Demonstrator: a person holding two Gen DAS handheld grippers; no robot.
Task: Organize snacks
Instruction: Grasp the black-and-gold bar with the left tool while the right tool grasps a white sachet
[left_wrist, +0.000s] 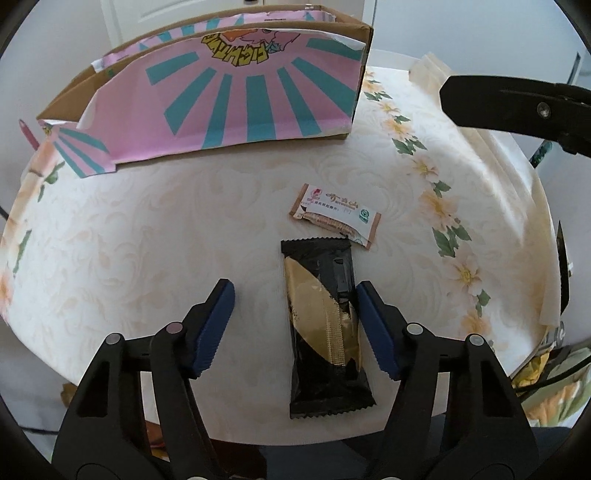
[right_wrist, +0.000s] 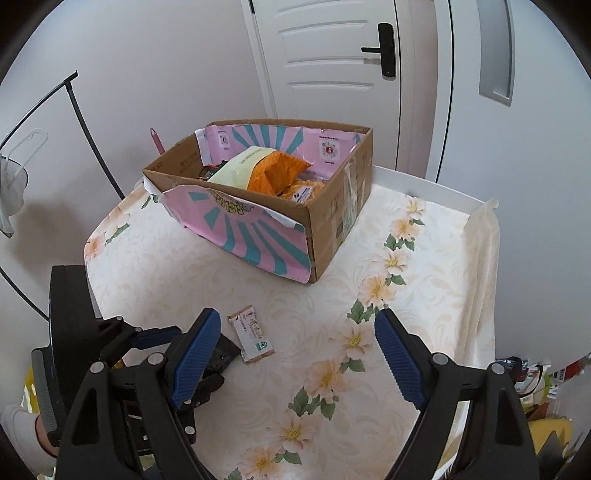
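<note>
A black and gold snack packet (left_wrist: 325, 325) lies lengthwise on the table between the blue pads of my left gripper (left_wrist: 295, 286). The right pad (left_wrist: 373, 325) is at the packet's edge and the left pad (left_wrist: 218, 325) stands well apart from it, so the gripper is open. Just beyond lies a small white and brown packet (left_wrist: 334, 216) (right_wrist: 253, 334). My right gripper (right_wrist: 298, 314) hangs open over the floral cloth with nothing between its fingers. In the right wrist view its left finger hides most of the black packet (right_wrist: 223, 354).
A cardboard box (right_wrist: 332, 221) (left_wrist: 221, 103) with pink and teal wrapping stands at the table's far side, holding an orange bag (right_wrist: 280, 171) and a pale green packet (right_wrist: 243, 164). The floral tablecloth (right_wrist: 369, 288) covers the table. A door (right_wrist: 332, 55) is behind; clutter sits past the right edge.
</note>
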